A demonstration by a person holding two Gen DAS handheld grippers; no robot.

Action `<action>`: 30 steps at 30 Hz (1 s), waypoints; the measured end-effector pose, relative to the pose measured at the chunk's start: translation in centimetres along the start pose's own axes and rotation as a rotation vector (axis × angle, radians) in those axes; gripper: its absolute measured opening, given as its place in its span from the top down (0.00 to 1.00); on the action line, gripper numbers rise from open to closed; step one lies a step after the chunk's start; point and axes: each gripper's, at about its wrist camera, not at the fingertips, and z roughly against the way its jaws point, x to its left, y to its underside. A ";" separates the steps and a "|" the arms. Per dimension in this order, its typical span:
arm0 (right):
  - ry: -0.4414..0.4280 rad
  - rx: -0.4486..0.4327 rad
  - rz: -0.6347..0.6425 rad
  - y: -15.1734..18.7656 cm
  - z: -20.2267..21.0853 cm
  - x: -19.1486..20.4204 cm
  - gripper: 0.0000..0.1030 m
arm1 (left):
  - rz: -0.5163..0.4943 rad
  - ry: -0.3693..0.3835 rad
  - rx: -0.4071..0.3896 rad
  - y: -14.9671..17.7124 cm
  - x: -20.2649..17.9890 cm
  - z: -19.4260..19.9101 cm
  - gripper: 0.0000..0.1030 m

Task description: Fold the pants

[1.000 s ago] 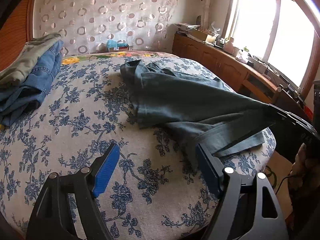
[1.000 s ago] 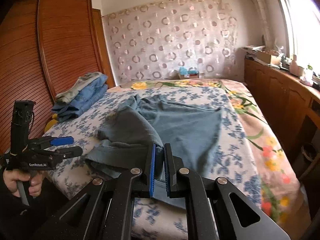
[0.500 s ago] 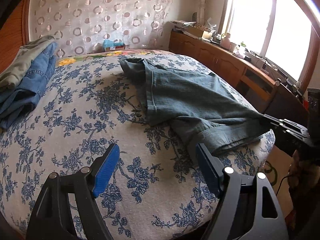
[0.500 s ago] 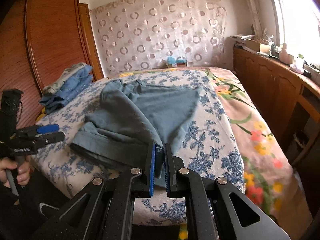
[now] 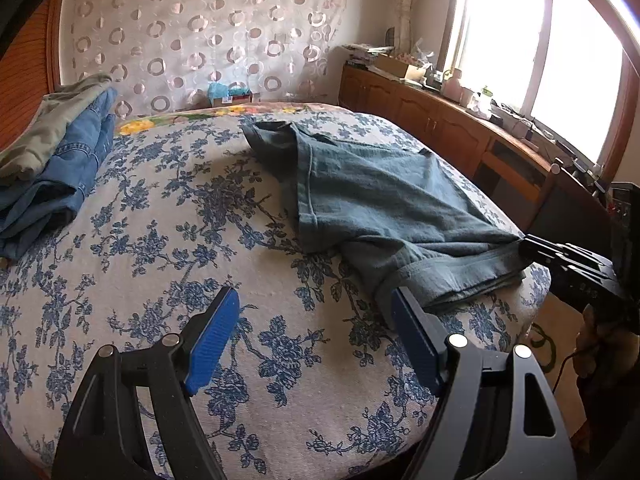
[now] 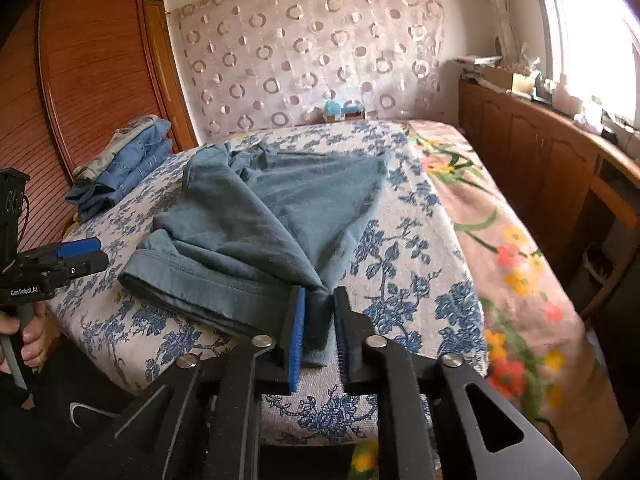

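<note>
Grey-blue pants [image 5: 372, 200] lie on the flowered bed, one leg folded over; they also show in the right wrist view [image 6: 260, 216]. My right gripper [image 6: 318, 320] sits at the bed's near edge with a corner of the pants' hem between its blue pads, which now stand slightly apart. It shows from the side in the left wrist view [image 5: 560, 260]. My left gripper [image 5: 312, 336] is open and empty above the bedspread, left of the hem. It also shows in the right wrist view [image 6: 76, 256].
A pile of folded jeans and a khaki garment [image 5: 52, 168] lies at the bed's far left, also in the right wrist view [image 6: 124, 160]. A wooden cabinet [image 5: 440, 128] runs under the window on the right. A wooden wardrobe [image 6: 92, 64] stands left.
My right gripper pulled the pants hem down toward the bed's near edge and laid the leg flat. Its pads have parted slightly. My left gripper stayed open, roughly in place.
</note>
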 end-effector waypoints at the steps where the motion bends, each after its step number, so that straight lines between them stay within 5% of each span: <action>1: -0.003 -0.009 -0.002 -0.1 0.3 0.0 0.79 | 0.004 -0.001 -0.003 -0.1 0.2 0.1 0.24; 6: -0.016 -0.052 -0.002 -0.9 1.5 0.4 0.60 | 0.020 -0.008 -0.024 -0.3 0.9 1.0 0.24; 30: -0.251 0.086 0.181 -7.0 -8.8 9.1 0.59 | 0.076 -0.065 -0.114 -1.2 4.6 4.1 0.24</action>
